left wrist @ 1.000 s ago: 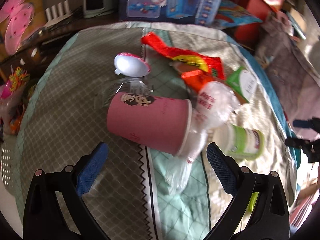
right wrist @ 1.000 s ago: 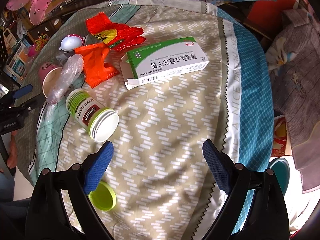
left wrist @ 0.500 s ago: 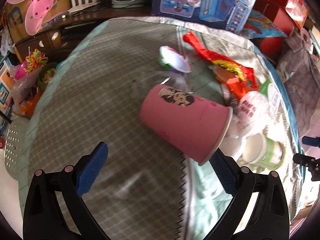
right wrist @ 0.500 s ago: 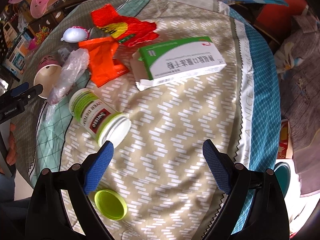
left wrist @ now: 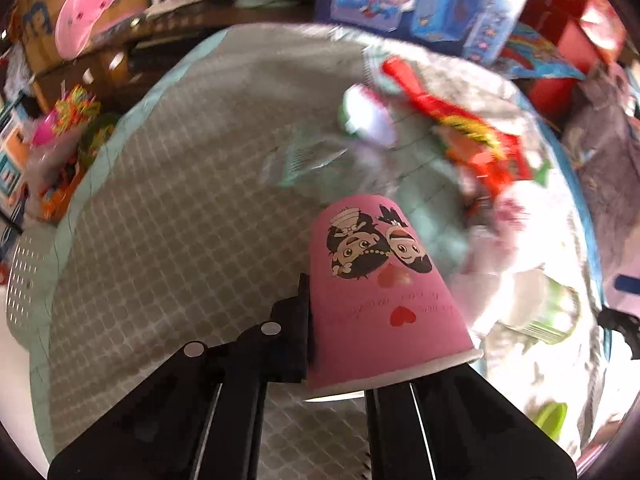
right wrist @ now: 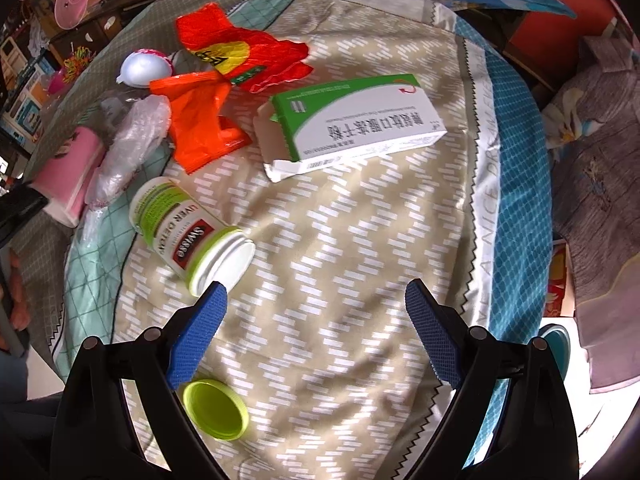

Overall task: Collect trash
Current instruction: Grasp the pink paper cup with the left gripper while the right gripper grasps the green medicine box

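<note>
Bottle (right wrist: 188, 232) lies between cup (right wrist: 66, 176) and box (right wrist: 356, 124).

Pink cup (left wrist: 380, 292) hides one jaw; the trash beyond is blurred.

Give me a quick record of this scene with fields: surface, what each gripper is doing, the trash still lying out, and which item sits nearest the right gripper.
surface: patterned quilt
left gripper: shut on the rim wall of the pink paper cup, jaws just closed
right gripper: open, empty, above the quilt
trash lying out: open pill bottle, green lid, medicine box, orange bag, red bag, clear plastic bag
nearest right gripper: pill bottle, green lid
</note>
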`<control>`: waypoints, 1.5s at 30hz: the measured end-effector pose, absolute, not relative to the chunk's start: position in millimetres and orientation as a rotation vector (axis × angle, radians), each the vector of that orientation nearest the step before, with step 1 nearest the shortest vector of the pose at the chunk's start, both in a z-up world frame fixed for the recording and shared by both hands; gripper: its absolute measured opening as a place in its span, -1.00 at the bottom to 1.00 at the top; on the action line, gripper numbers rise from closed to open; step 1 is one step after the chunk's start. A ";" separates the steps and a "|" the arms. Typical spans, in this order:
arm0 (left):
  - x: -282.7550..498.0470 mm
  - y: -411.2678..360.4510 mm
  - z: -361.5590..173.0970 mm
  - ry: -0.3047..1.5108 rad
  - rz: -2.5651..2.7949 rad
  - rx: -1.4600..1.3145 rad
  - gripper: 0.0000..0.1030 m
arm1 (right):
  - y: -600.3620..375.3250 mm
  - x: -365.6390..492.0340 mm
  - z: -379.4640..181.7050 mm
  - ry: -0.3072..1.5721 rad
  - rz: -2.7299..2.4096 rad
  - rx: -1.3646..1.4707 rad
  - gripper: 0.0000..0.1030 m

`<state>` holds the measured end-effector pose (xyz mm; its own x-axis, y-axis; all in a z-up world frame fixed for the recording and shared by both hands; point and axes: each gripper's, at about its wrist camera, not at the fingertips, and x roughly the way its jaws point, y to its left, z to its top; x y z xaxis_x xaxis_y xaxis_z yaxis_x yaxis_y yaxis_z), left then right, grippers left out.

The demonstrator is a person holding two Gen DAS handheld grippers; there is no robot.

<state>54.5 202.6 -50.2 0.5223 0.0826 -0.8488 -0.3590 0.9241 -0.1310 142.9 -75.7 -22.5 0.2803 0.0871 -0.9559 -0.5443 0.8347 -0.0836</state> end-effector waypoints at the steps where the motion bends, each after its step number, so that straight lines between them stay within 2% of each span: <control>1: 52.3 200.0 -44.2 0.974 0.242 -0.307 -0.89 | -78.0 145.0 -22.3 1.221 0.434 -0.435 0.68; 7: 54.0 171.0 -17.6 0.903 0.032 -0.285 -0.89 | -83.1 163.4 -22.8 1.221 0.402 -0.382 0.68; 22: 95.9 171.6 -22.9 0.918 -0.081 -0.271 -0.89 | -48.6 229.7 -62.3 1.267 0.384 -0.231 0.67; 24: 98.8 165.7 -23.3 0.922 -0.091 -0.270 -0.89 | -57.6 229.7 -63.9 1.268 0.383 -0.206 0.38; 26: 101.5 157.0 -22.5 0.924 -0.107 -0.264 -0.89 | -71.0 227.4 -61.5 1.277 0.397 -0.156 -0.21; 27: 102.5 153.0 -21.8 0.924 -0.115 -0.259 -0.89 | -78.4 224.4 -58.8 1.264 0.377 -0.174 -0.41; 28: 104.1 146.4 -20.2 0.923 -0.128 -0.250 -0.89 | -82.9 223.1 -57.7 1.258 0.364 -0.189 -0.77; 29: 104.7 141.3 -19.2 0.921 -0.135 -0.243 -0.89 | -92.9 222.3 -57.3 1.258 0.342 -0.201 -0.80; 33: 111.9 122.5 -14.1 0.913 -0.174 -0.225 -0.89 | -132.8 224.0 -59.3 1.295 0.292 -0.184 -0.79; 34: 116.1 116.2 -13.5 0.912 -0.184 -0.213 -0.89 | -140.0 222.9 -56.5 1.307 0.299 -0.166 -0.71; 36: 124.4 108.7 -14.1 0.913 -0.195 -0.199 -0.89 | -143.1 221.4 -49.5 1.299 0.312 -0.168 -0.05; 37: 129.8 106.5 -15.0 0.916 -0.203 -0.202 -0.89 | -142.2 219.7 -43.9 1.276 0.310 -0.180 0.38; 41: 156.6 102.5 -22.1 0.922 -0.206 -0.213 -0.89 | -125.0 232.1 -33.2 1.254 0.335 -0.178 0.44; 45: 168.9 105.9 -28.1 0.929 -0.188 -0.226 -0.89 | -104.6 252.6 -47.8 1.288 0.336 -0.174 0.48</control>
<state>168.9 105.9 -28.1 0.5855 -0.2569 -0.7689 0.0628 0.9600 -0.2729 252.6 -104.6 -47.8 0.2393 0.1475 -0.9597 -0.3401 0.9385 0.0594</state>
